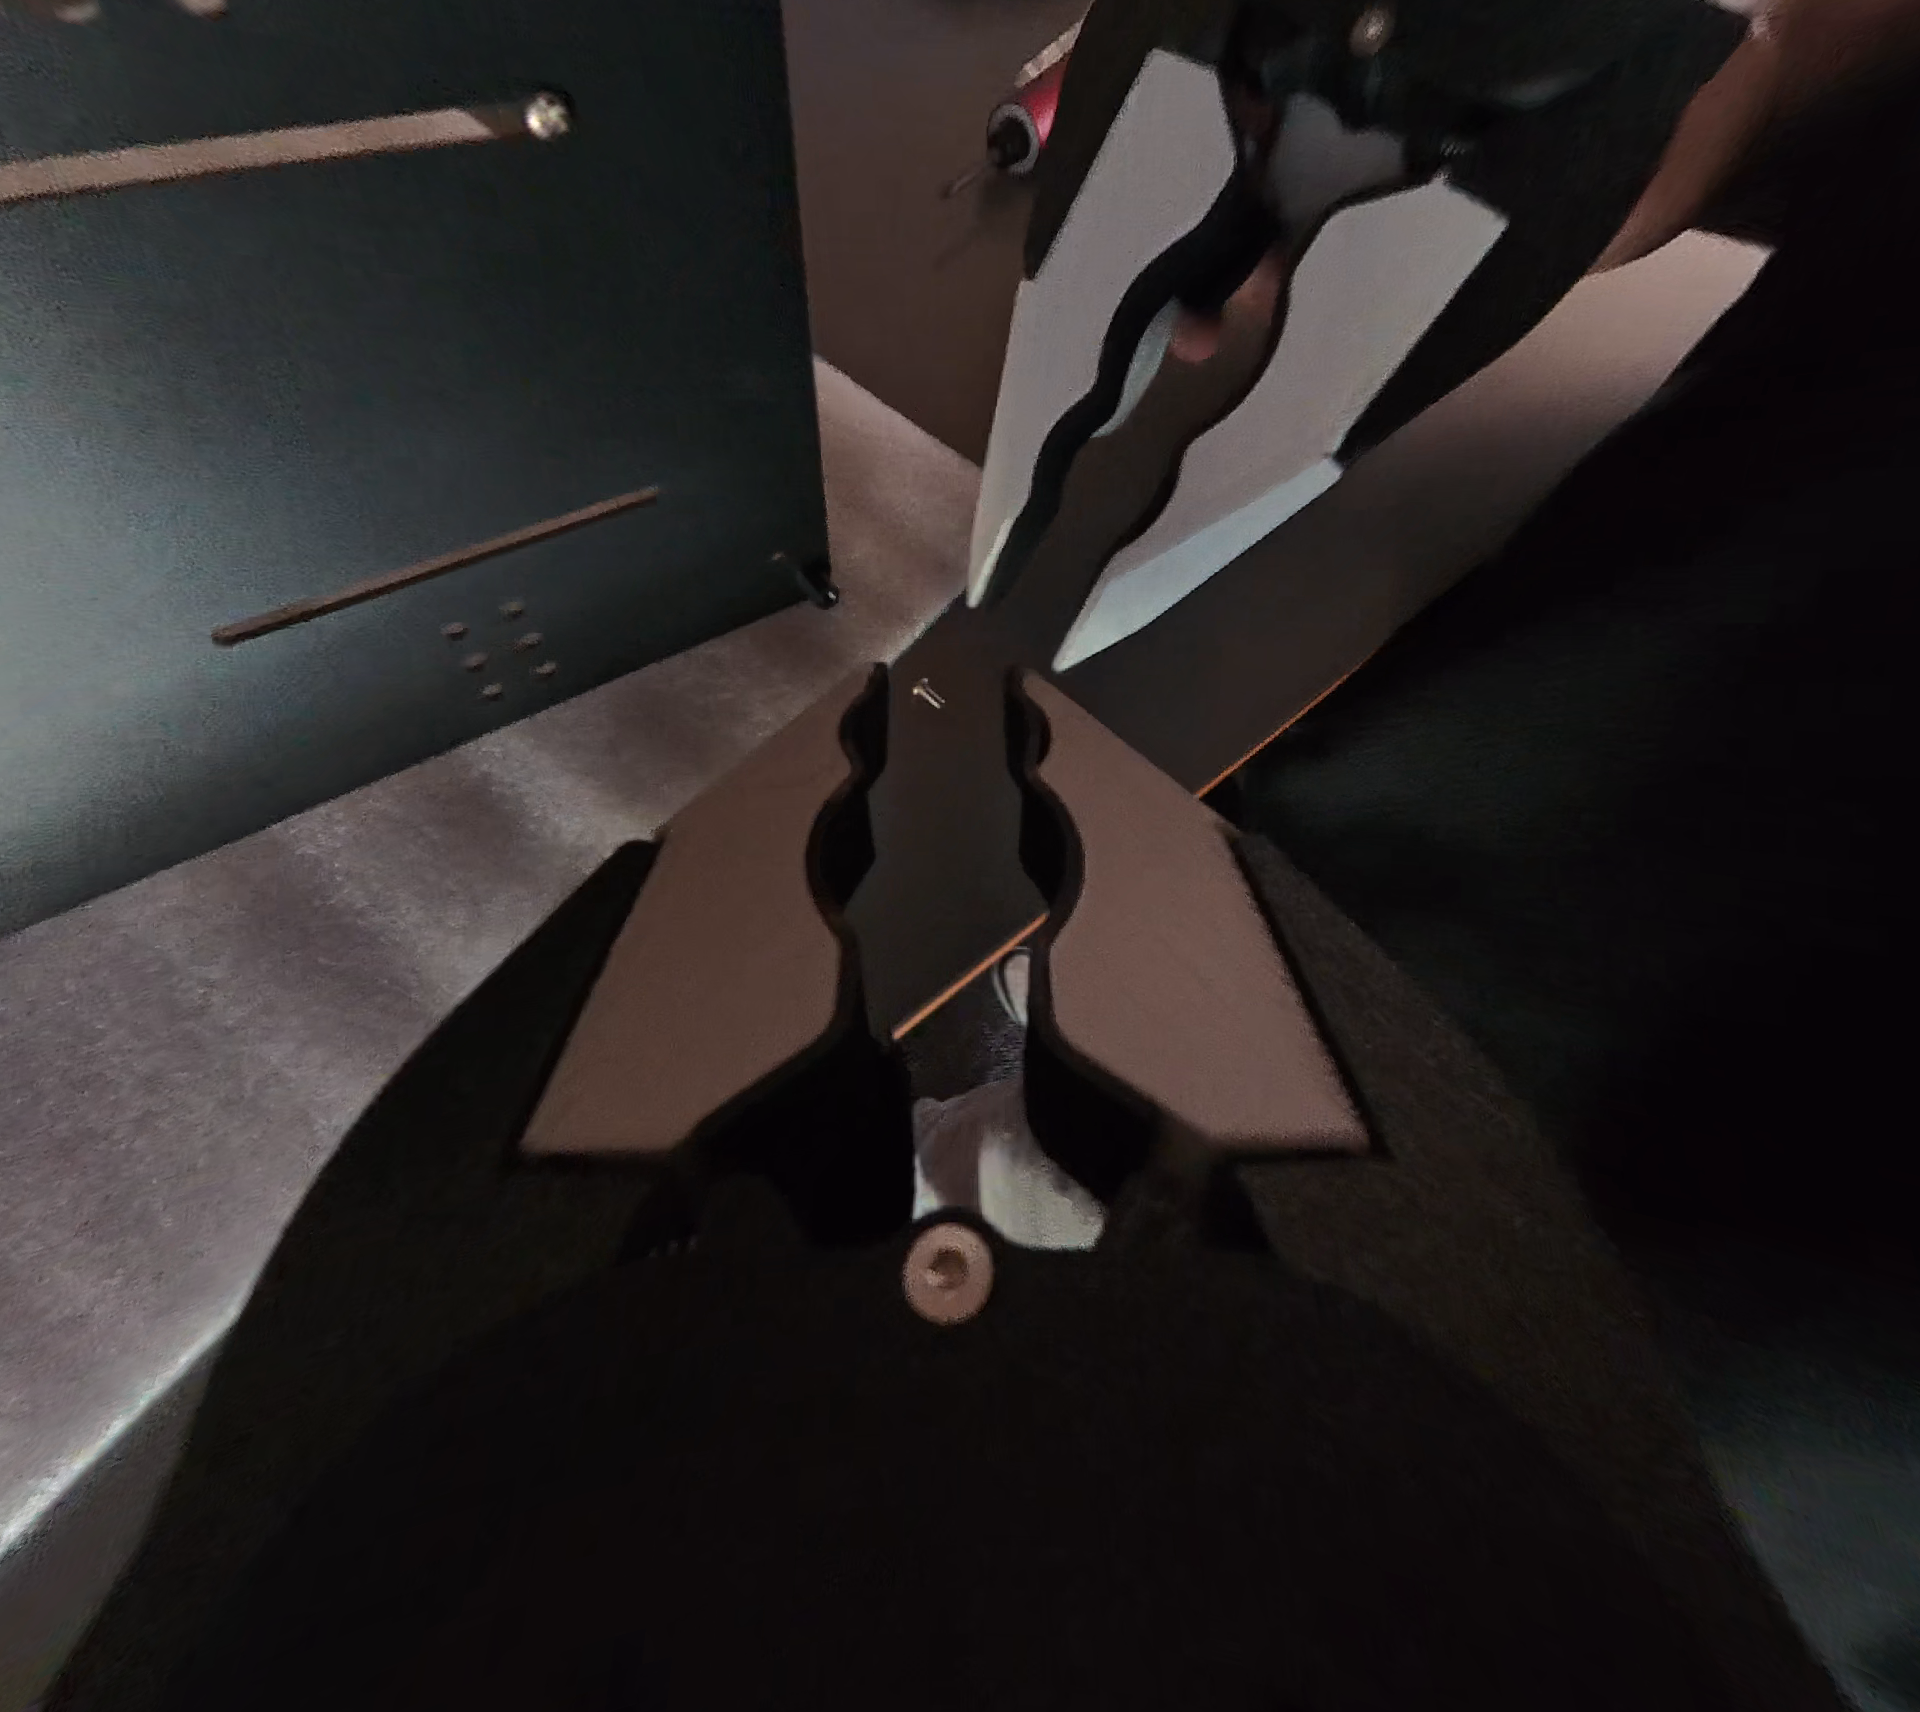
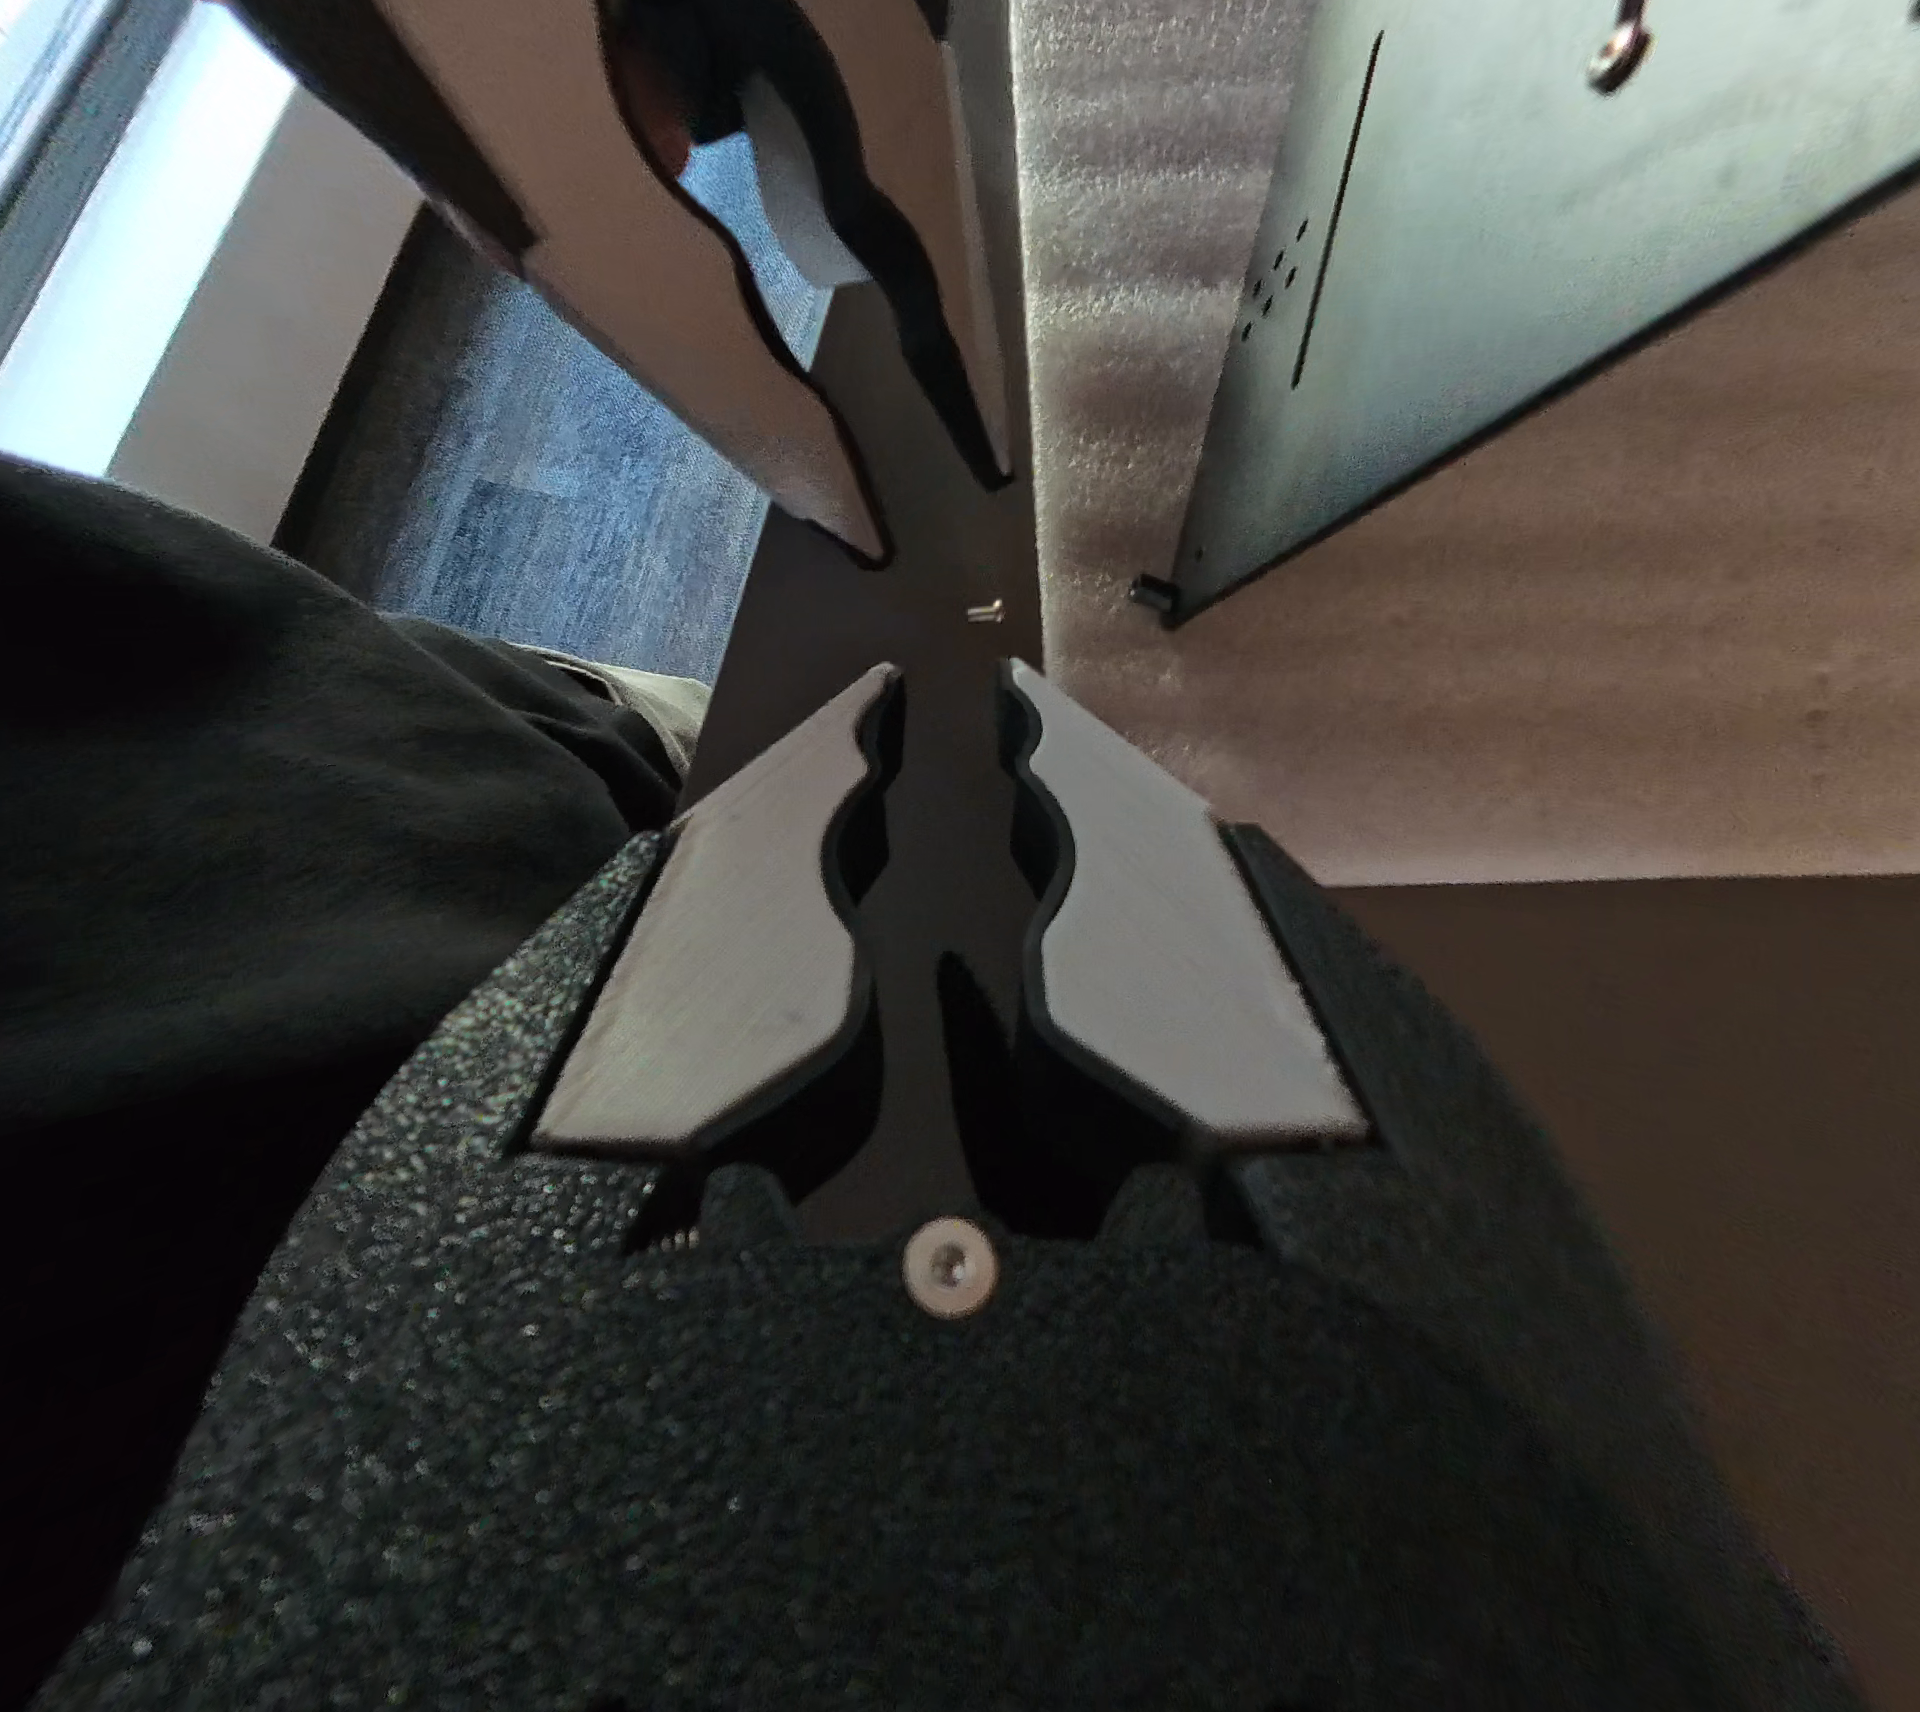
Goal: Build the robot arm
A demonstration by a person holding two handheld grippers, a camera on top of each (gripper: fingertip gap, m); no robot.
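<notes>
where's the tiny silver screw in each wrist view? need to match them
Left wrist view: small silver screw on the dark strip, just ahead of the left gripper.
Right wrist view: same screw, just ahead of the right gripper.
Shared landmark: dark slotted metal panel.

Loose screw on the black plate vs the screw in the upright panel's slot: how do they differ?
The loose screw lies on its side on the black plate between the left claw and right claw tips; the slot screw sits at the end of the upper slot in the upright panel. The loose screw shows its shank; the slot screw shows only one end. Both look silver.
</notes>
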